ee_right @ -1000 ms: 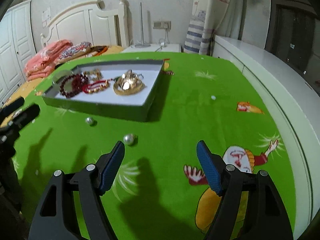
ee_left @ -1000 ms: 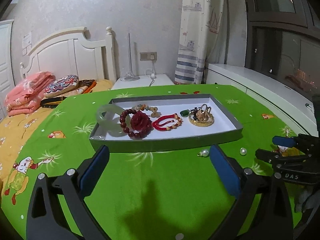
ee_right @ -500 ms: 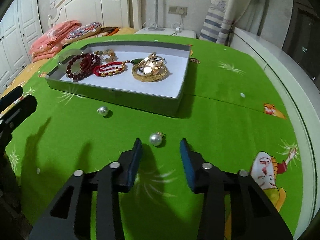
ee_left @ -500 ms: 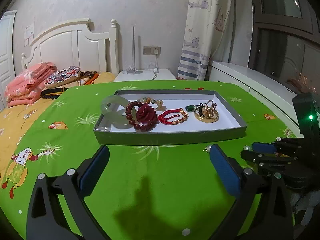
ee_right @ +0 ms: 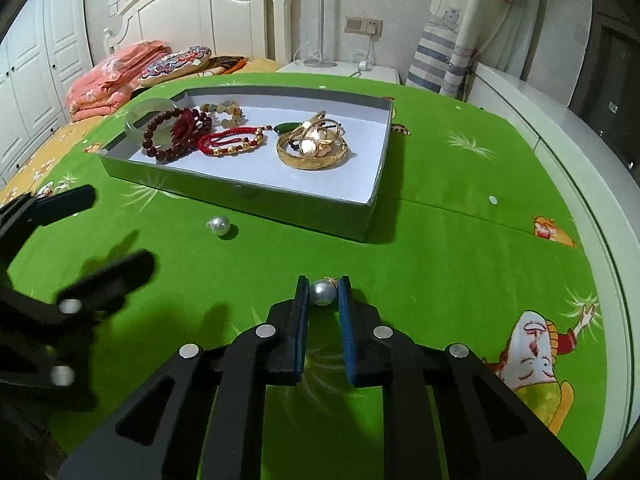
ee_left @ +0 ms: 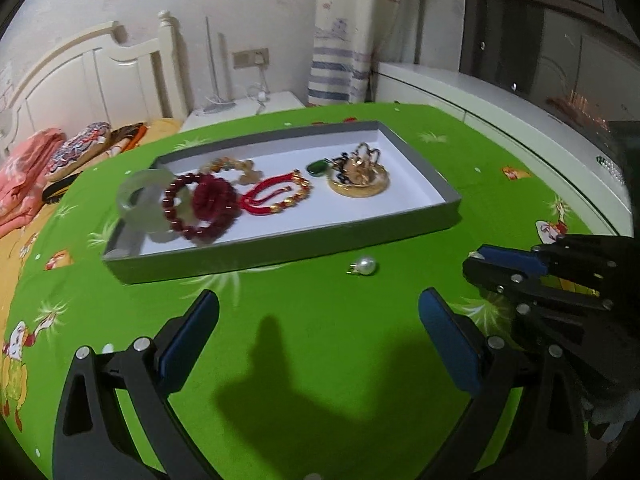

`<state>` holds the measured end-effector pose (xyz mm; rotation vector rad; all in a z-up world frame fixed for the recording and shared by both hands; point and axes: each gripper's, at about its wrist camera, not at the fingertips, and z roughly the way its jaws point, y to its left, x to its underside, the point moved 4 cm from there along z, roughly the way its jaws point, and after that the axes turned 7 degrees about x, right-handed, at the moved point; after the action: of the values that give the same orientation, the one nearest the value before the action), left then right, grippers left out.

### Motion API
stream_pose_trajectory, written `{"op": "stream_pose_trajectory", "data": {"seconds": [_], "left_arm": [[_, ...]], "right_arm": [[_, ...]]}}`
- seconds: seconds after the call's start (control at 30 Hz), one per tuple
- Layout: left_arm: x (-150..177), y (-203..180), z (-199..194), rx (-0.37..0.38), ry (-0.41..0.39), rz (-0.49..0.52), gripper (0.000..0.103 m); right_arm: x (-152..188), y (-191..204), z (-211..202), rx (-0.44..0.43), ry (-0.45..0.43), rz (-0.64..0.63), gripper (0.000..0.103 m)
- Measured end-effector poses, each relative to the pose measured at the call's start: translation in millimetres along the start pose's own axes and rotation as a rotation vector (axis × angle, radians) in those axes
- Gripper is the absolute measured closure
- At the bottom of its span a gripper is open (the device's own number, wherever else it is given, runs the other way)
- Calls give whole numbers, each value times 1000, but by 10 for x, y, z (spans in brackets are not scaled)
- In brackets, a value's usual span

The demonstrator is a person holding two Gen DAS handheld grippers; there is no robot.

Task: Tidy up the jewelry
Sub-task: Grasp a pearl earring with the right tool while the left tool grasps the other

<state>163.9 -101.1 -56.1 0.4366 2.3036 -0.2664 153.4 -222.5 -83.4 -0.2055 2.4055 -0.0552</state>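
Right hand-held gripper [ee_right: 323,294] closing on a pearl earring [ee_right: 323,293], blue pads pretty much flanking it on both sides, pearl sitting right between the tips and resting on the green cloth of the table [ee_right: 460,248]. Looking like the pads are just about touching it, jaws narrowing down at this moment. Tiny gold fitting poking out at the far upper side of the pearl, so no real long axis to worry about, basically a smooth glossy ball, probably slippery and keen to roll if pinched off-centre.

Left hand-held gripper [ee_left: 320,320] hanging spread wide with nothing between its pads. Second pearl earring [ee_left: 365,266] lying ahead of it and a bit to the right, just in front of the tray's near wall, gold hook pointing left. Left one clearly the nearer for that pearl, right one already busy.

Further out: shallow grey tray [ee_right: 352,220] with a white floor, sitting beyond both pearls. Inside, going from the far left: pale translucent jade-looking bangle [ee_left: 138,196], dark red bead bracelet [ee_left: 200,208] with a carved rose, beige stone bead string [ee_right: 224,110], red cord bracelet [ee_right: 230,142] with gold beads, small green pendant [ee_left: 317,167], then a pile of shiny gold bangles [ee_right: 314,148]. Free white space remaining at the tray's right end, likely landing spot for the pearls.
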Motion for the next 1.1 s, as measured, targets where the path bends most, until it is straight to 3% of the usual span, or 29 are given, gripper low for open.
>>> {"op": "stream_pose_trajectory", "data": {"seconds": [0.43, 0.67, 0.83, 1.1], "left_arm": [[-125, -116, 436, 15, 107, -39, 55], [-170, -123, 530, -17, 118, -26, 58], [-192, -170, 544, -21, 114, 0, 84], [-170, -118, 475, -20, 93, -20, 84]], "right_arm": [[116, -135, -203, -13, -57, 69, 87], [141, -171, -199, -28, -62, 95, 87], [147, -177, -201, -33, -64, 99, 87], [148, -175, -206, -31, -66, 99, 87]]}}
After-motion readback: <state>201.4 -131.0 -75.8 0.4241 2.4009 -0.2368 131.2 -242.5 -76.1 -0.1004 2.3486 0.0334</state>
